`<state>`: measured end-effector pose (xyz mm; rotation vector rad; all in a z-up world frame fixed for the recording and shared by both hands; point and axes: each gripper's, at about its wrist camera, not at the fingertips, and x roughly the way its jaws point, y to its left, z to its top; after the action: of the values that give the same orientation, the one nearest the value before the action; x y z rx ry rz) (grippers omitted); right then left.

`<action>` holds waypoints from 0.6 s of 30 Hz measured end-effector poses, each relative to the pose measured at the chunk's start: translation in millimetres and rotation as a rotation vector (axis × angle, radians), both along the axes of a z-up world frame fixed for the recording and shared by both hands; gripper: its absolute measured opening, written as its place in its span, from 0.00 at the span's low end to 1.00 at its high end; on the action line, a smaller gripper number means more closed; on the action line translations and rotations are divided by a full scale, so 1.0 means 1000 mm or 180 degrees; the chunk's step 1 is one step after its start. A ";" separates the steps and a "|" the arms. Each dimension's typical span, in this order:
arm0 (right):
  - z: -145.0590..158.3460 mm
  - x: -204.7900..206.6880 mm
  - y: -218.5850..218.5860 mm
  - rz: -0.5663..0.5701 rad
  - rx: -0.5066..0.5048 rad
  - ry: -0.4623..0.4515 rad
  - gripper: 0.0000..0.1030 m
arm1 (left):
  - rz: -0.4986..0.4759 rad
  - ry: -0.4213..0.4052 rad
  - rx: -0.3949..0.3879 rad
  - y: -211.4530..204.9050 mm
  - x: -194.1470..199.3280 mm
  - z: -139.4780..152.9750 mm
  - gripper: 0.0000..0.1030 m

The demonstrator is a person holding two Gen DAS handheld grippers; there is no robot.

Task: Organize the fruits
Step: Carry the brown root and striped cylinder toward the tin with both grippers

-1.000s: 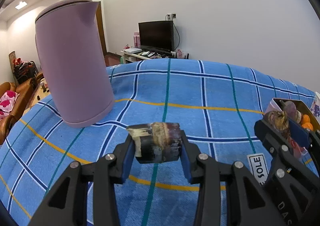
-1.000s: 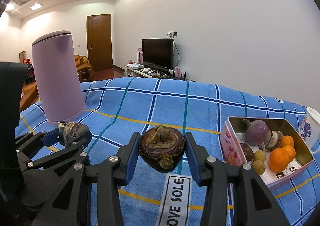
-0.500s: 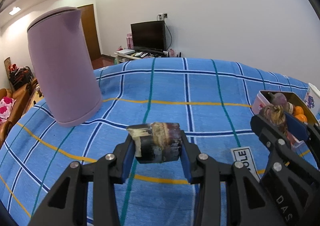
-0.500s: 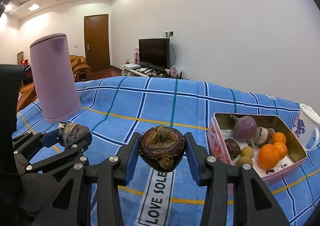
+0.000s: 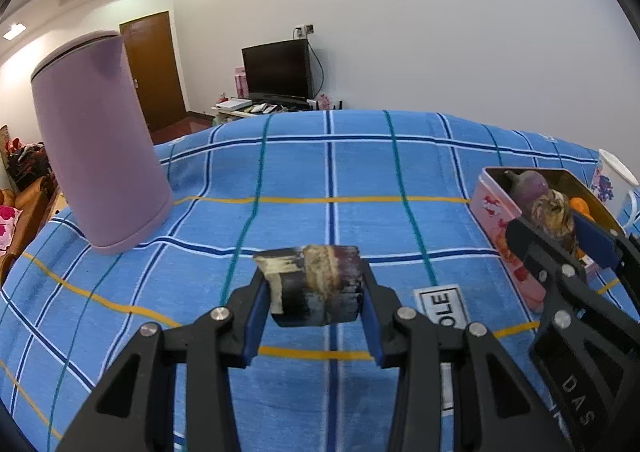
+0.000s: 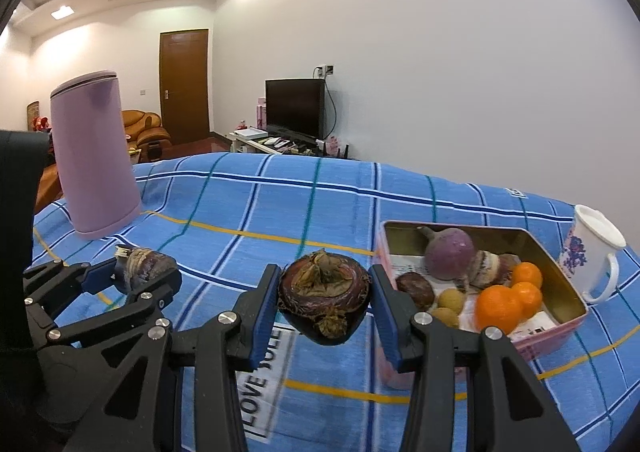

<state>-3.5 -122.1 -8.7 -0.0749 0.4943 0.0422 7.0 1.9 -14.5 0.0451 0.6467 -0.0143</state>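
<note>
- The left tool (image 5: 316, 288) is clamped on a dark, stubby chunk of fruit (image 5: 314, 284), held sideways with its blue pads on the two ends, clear above the cloth.
- The right tool (image 6: 323, 302) grips a round dark fruit (image 6: 323, 292) with a dried brown crown, pads on its flanks and the crown facing up, which likely keeps it from rolling out.
- Both tools are carried side by side and lifted, so each fruit rides free of the blue plaid tablecloth (image 5: 360, 172) on the table.
- Just ahead and to the right of the right tool sits the pink tin (image 6: 560, 260), already holding oranges (image 6: 500, 302), a purple turnip-like bulb (image 6: 450, 256) and small yellowish fruits; it looks like the collecting place, so both held fruits probably belong there.
- Beyond the tin, a white floral mug (image 6: 590, 248) stands near enough to be knocked.
- Far to the left of both tools stands a lilac kettle (image 5: 96, 164), well apart from the work.
</note>
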 end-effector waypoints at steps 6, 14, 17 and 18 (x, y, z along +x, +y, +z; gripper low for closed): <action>0.001 -0.003 -0.021 -0.0097 -0.0011 -0.0006 0.45 | -0.0107 0.0012 -0.0047 -0.017 -0.001 0.001 0.42; 0.002 -0.007 -0.045 -0.0220 -0.0017 -0.0016 0.45 | -0.0234 -0.0017 -0.0069 -0.040 -0.005 0.002 0.42; 0.002 -0.008 -0.053 -0.0259 -0.0024 -0.0024 0.45 | -0.0270 -0.0027 -0.0072 -0.046 -0.005 0.004 0.42; 0.002 -0.009 -0.055 -0.0271 -0.0026 -0.0025 0.45 | -0.0280 -0.0027 -0.0071 -0.048 -0.005 0.004 0.42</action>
<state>-12.3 -177.6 -6.2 -0.0619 0.4892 -0.0434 1.9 -45.6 -10.9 0.0520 0.6356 -0.1061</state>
